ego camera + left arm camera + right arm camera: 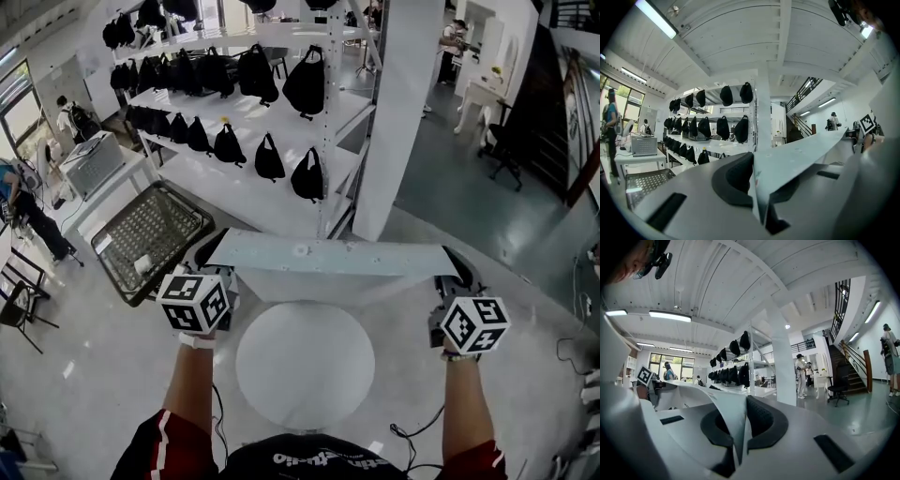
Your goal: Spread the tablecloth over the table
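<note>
Checking the feeds right now. Nearest the head camera, the person's two forearms (192, 389) are reaching out, each carrying a gripper with a black-and-white marker cube (194, 302) on it. The left gripper (217, 251) is clamping down on one end of the pale grey tablecloth (328, 255). In the left gripper view its dark pads (733, 180) are pressing together with the cloth's edge sandwiched between them. The right gripper (452, 267) is doing the same at the other end, jaws closed on the fabric, which is folding away to the left in its own view. Both are pointing level.

The cloth is running as a flat, straight band from one gripper to the other. In the head view it's hanging in the air along the far rim of the small round white table (305, 366), which is sitting right between the arms. I can't tell whether any cloth is touching the tabletop.

Further out, a white square pillar (403, 112) is standing just beyond the cloth. Beside it, a white metal shelving rack (272, 202) is holding rows of black bags (305, 84). Left of the rack, a grey wire-mesh basket (150, 234) is sitting on the floor. Way off at the back right, a black office chair (504, 150) is standing near a dark staircase (553, 84).
</note>
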{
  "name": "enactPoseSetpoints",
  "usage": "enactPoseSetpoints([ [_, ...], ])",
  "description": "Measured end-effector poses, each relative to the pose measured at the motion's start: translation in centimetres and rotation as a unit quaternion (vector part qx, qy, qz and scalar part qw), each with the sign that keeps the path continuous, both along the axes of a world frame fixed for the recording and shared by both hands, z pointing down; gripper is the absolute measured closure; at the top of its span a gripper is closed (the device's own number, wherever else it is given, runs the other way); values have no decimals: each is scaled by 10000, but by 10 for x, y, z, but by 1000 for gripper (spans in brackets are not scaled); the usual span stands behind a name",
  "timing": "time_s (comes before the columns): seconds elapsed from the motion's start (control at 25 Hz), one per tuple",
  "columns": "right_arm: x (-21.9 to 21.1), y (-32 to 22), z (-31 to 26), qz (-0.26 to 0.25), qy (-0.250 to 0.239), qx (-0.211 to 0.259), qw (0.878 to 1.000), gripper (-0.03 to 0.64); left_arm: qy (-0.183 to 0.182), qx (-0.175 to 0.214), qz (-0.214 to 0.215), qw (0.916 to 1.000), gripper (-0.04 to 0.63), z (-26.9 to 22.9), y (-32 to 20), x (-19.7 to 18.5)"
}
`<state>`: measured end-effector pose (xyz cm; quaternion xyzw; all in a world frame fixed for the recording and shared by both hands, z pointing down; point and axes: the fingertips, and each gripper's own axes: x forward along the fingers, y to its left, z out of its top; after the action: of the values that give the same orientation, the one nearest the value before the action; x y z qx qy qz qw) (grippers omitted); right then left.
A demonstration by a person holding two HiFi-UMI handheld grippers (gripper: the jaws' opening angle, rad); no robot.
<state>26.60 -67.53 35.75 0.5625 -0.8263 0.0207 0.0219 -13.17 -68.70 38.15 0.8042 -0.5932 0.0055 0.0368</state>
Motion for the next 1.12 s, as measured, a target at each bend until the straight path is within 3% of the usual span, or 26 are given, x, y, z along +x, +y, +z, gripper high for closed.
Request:
enactPoseSetpoints([
  [0.52,-21,27,36,-142,105,-254,9995,588,-187,-211,-62,9996,571,28,31,-22],
  [1.12,-47,102,92,-130,179,-836,9963,586,-285,-901,159,9954,569,99,106,-45],
])
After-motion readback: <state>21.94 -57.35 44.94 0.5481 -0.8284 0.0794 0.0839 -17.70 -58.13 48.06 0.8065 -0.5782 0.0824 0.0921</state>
